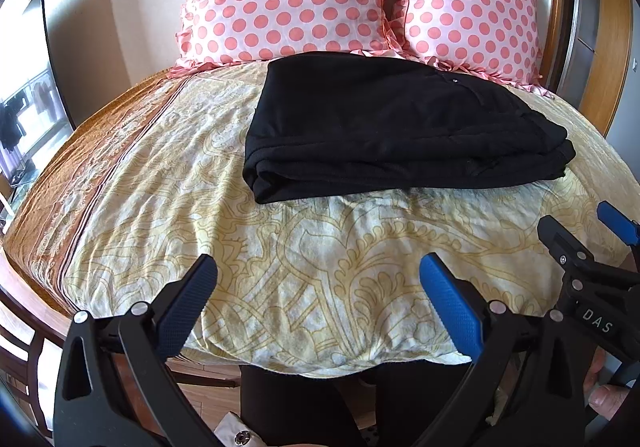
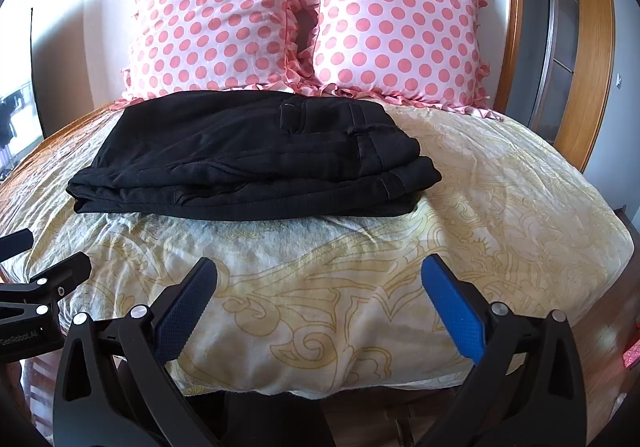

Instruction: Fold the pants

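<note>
Black pants (image 1: 384,127) lie folded in a flat stacked bundle on the bed, in front of the pillows; they also show in the right wrist view (image 2: 248,159). My left gripper (image 1: 318,273) is open and empty, held over the bed's near edge, well short of the pants. My right gripper (image 2: 320,275) is open and empty, also back at the near edge. The right gripper shows at the right edge of the left wrist view (image 1: 584,231). The left gripper shows at the left edge of the right wrist view (image 2: 40,259).
The bed has a cream and gold patterned cover (image 1: 280,247) with an orange border on the left (image 1: 80,167). Two pink polka-dot pillows (image 2: 216,19) (image 2: 400,31) lean on the wall behind the pants. A wooden door frame (image 2: 592,59) stands at right.
</note>
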Demonstrator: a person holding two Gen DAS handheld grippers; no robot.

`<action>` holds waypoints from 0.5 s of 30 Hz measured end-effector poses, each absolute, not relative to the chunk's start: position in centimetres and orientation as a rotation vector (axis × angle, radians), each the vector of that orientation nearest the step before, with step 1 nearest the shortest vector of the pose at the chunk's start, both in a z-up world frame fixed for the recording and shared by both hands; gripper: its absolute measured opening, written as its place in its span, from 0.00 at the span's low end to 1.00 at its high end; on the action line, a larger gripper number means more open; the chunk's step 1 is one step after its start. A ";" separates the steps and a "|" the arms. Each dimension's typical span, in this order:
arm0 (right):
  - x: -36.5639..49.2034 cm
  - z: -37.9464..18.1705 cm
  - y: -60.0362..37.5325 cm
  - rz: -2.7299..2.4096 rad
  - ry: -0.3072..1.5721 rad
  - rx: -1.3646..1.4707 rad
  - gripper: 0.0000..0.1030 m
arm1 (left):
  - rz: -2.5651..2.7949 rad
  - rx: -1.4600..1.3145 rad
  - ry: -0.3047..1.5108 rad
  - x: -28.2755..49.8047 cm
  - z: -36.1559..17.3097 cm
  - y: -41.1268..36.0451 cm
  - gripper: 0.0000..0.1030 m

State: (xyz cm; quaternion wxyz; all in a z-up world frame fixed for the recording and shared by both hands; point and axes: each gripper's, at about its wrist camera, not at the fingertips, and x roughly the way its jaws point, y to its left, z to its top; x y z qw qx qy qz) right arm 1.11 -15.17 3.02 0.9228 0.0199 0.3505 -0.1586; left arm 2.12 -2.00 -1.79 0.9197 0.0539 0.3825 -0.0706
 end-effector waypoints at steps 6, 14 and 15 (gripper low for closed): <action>1.1 2.9 -15.1 -0.324 0.720 0.040 0.99 | -0.146 0.109 0.788 2.1 -1.8 -2.0 0.98; 1.2 2.9 -15.1 -0.324 0.721 0.041 0.99 | -0.146 0.107 0.791 2.2 -1.9 -2.0 0.98; 1.2 2.9 -15.1 -0.324 0.722 0.040 0.99 | -0.146 0.106 0.792 2.2 -1.9 -2.0 0.98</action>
